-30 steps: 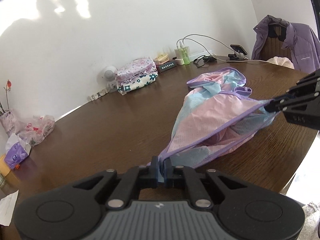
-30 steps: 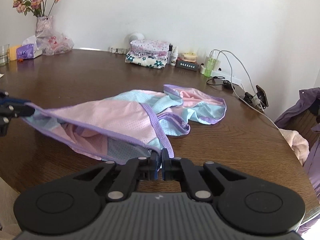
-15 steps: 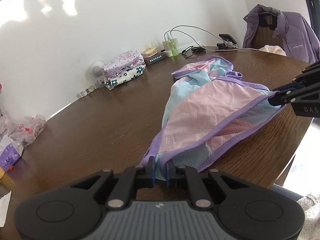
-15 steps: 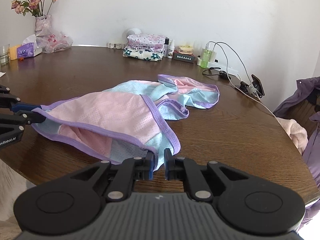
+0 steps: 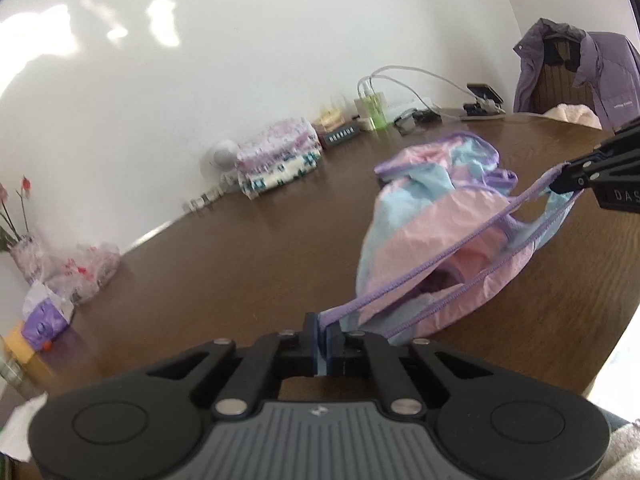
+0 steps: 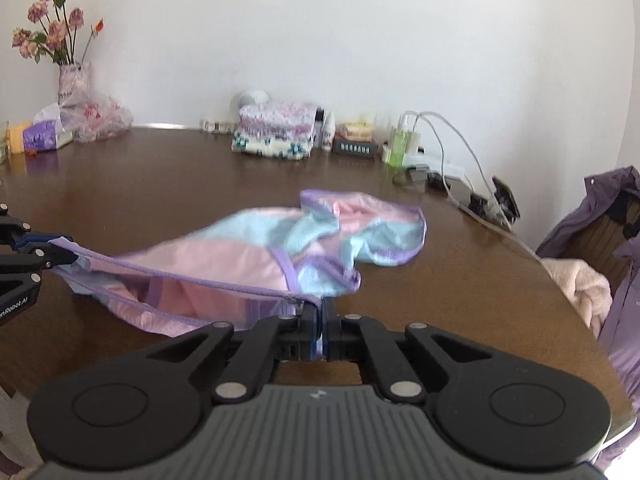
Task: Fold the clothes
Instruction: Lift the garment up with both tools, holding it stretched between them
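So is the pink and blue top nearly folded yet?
Not yet. Done: a folded stack sits by the wall. In hand: the left hand-held gripper and right hand-held gripper each pinch the purple-edged hem of the pink and blue top, stretched between them. Left: its far end lies crumpled on the table, with no fold visible.

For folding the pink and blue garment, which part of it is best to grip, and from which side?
Grip the purple-trimmed hem at its two ends, coming in from the near table edge. The left gripper and right gripper are shut on it there, and the trim runs taut between them while the rest of the garment lies bunched behind.
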The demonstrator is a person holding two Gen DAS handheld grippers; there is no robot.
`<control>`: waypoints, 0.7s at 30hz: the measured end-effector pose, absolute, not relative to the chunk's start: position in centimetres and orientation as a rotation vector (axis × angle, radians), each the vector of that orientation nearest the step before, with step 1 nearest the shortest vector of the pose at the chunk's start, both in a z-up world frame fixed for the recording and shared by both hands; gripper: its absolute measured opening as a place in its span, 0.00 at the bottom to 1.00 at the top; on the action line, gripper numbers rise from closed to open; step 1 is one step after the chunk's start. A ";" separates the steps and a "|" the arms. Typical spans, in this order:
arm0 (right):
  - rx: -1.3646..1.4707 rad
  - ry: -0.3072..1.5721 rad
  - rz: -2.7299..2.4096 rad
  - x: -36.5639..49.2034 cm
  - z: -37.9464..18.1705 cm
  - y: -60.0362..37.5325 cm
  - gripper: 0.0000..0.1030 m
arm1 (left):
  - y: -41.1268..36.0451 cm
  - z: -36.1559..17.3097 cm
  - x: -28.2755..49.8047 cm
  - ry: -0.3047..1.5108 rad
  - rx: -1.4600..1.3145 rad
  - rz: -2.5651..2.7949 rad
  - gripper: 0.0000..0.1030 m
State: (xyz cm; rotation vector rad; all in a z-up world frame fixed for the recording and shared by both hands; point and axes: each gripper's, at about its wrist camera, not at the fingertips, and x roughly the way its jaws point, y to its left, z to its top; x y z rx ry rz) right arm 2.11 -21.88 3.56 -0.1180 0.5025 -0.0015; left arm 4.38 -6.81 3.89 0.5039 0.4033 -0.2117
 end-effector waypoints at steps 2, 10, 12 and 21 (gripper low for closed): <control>-0.115 0.422 0.027 3.2 7.1 -22.6 0.01 | -6.9 7.5 5.3 0.298 0.507 -0.168 0.02; -0.176 0.043 0.070 6.8 26.7 -22.1 0.01 | -4.6 26.9 8.1 -0.014 0.322 -0.038 0.02; -0.173 -0.022 0.071 6.9 31.0 -21.8 0.01 | -4.3 31.1 7.6 -0.087 0.302 -0.003 0.02; -0.173 -0.192 0.061 6.3 44.0 -19.1 0.01 | -3.5 43.6 3.9 -0.276 0.307 0.198 0.07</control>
